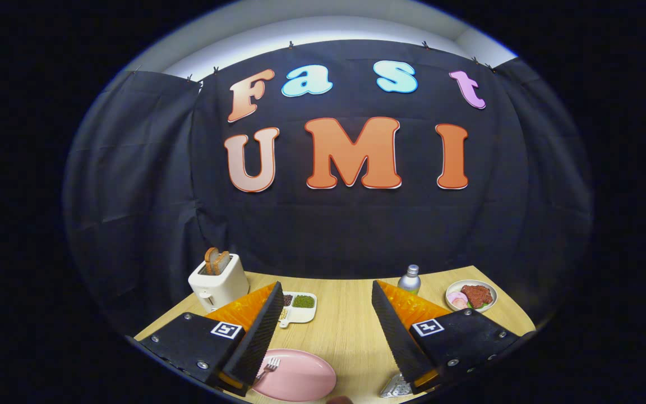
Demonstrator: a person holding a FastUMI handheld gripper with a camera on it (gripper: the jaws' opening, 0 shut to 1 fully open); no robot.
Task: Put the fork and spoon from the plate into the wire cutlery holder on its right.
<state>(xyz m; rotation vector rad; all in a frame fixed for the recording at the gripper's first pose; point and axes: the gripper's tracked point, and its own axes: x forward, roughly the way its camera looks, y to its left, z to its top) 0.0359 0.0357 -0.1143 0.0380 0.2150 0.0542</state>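
A pink plate (pixel 306 377) lies on the wooden table, low between my fingers and nearer the left one. A silver fork (pixel 270 366) rests on the plate's left side, its tines beside the left fingertip (pixel 255 359); its handle is hidden behind that finger. The top of the wire cutlery holder (pixel 395 387) peeks out just under the right fingertip (pixel 401 353), to the right of the plate. My gripper (pixel 328 359) hangs open above the table with nothing between its fingers. I cannot make out the spoon.
A white toaster (pixel 217 283) with bread slices stands at the back left. A white divided tray (pixel 299 306) with beans lies beyond the left finger. A silver bottle (pixel 410 279) and a bowl of food (pixel 471 295) stand at the back right.
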